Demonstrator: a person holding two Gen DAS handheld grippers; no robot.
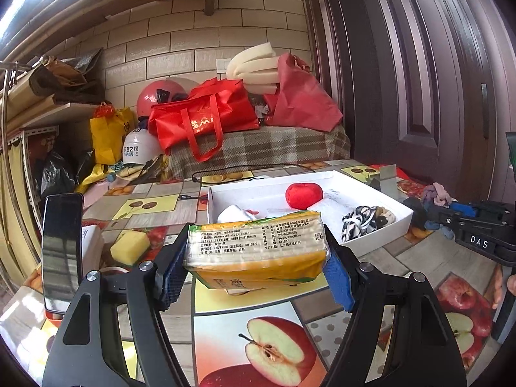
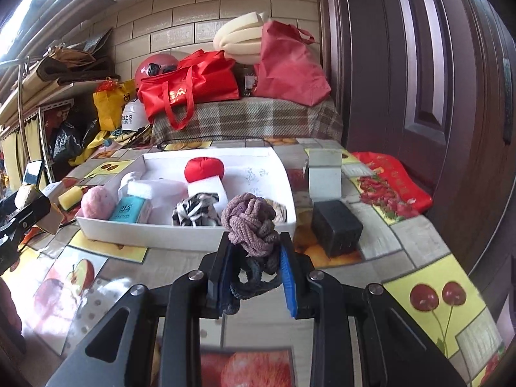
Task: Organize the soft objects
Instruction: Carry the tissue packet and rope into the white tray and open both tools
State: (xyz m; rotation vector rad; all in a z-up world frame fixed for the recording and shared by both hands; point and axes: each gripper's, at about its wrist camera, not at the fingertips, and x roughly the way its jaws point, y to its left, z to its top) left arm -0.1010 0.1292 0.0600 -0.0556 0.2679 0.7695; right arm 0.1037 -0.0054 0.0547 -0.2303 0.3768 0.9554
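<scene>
The left tool (image 1: 254, 258) grips a yellow tissue pack (image 1: 258, 248) above the counter (image 1: 245, 303), just short of the white tray (image 1: 380, 225). The right tool (image 2: 254, 258) is clamped on a knotted purple hair tie bundle (image 2: 253, 222) near the tray's front wall.

Place: a lived-in home, in a cluttered storage corner by the door
Walls: cream brick-pattern tiles (image 1: 180, 42)
Door: dark brown panelled door (image 1: 419, 74)
Table: fruit-print oilcloth (image 1: 258, 332) with apples and cherries
Piled behind: red tote bags (image 1: 206, 113), pink helmet (image 1: 154, 96), foam strips (image 1: 254, 64) on a plaid-covered bench (image 1: 258, 148)
Left side: wooden shelves (image 1: 48, 109), yellow shopping bag (image 1: 108, 135)
</scene>
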